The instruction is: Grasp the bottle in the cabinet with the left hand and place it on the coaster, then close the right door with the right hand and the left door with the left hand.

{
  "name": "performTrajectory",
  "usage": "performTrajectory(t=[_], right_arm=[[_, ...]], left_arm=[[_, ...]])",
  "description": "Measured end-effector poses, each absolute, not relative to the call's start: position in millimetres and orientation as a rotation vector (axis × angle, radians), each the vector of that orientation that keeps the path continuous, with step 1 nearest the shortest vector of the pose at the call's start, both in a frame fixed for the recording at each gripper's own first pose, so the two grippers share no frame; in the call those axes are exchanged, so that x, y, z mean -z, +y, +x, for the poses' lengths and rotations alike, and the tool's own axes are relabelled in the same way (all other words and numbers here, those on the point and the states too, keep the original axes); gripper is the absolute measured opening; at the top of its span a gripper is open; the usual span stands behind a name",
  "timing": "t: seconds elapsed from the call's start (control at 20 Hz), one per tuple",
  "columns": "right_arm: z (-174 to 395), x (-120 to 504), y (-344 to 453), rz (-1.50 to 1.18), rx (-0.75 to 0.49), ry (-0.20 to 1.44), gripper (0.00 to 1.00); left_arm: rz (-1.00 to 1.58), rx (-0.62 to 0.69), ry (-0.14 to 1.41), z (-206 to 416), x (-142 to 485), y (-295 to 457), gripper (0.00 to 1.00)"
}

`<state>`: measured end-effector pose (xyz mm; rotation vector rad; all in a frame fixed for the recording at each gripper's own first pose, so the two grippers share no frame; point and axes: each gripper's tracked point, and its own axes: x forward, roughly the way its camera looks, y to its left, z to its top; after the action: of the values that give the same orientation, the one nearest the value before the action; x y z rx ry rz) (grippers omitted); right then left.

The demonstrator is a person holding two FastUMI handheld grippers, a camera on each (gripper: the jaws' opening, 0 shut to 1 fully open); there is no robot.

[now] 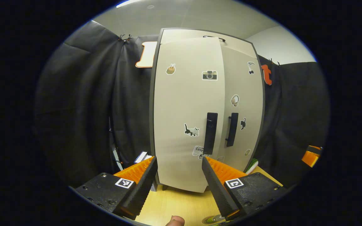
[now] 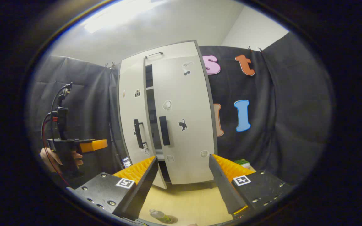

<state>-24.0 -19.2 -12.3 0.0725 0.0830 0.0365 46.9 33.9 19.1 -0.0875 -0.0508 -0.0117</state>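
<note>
the left hand-held gripper (image 1: 179,175) is open and holds nothing, its fingers spread in front of the cabinet (image 1: 207,103). the left door (image 1: 189,110) stands slightly ajar, its edge proud of the right door (image 1: 242,106), and its black handle (image 1: 211,133) sits just above the gap between the fingers. stickers dot both doors. the right hand-held gripper (image 2: 184,179) is also open and empty, facing the cabinet from farther right. in the right gripper view the right door looks shut or nearly so, with a dark gap beside it showing shelves. the bottle (image 2: 159,215) stands on the coaster (image 2: 170,219) on the wooden counter (image 2: 187,201), near the right hand-held gripper's fingers. a hand (image 2: 58,158) holds the left hand-held gripper at the left of that view.
</note>
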Motion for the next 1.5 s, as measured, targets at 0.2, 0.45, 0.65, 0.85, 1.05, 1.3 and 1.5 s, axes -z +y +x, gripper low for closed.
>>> performTrajectory(t=[0.2, 0.45, 0.65, 0.85, 1.05, 1.3, 1.5], right_arm=[[-26, 10, -3, 0.055, -0.027, 0.07, 0.98], [-25, -1, 0, 0.006, 0.034, 0.042, 0.98], [-20, -14, 0, -0.032, 0.082, 0.025, 0.98], [-12, -26, -2, -0.101, 0.12, 0.004, 0.98], [-7, -19, -6, -0.155, 0.165, 0.029, 0.98], [-7, -21, 7, -0.147, 0.161, 0.024, 0.98], [-10, -23, 10, -0.138, 0.169, 0.0, 0.98]], left_arm=[[-0.141, -0.024, -0.047, 24, -7, 35, 0.92], [-0.116, -0.016, -0.004, 11, 9, 40, 0.92], [-0.069, 0.0, -0.022, 16, 0, 46, 0.92], [-0.053, 0.042, -0.056, 22, -21, 42, 0.92], [-0.018, 0.089, -0.096, 25, -34, 34, 0.92], [-0.064, 0.143, -0.082, 29, -35, 25, 0.92], [-0.06, 0.176, -0.135, 29, -57, 23, 0.92]])
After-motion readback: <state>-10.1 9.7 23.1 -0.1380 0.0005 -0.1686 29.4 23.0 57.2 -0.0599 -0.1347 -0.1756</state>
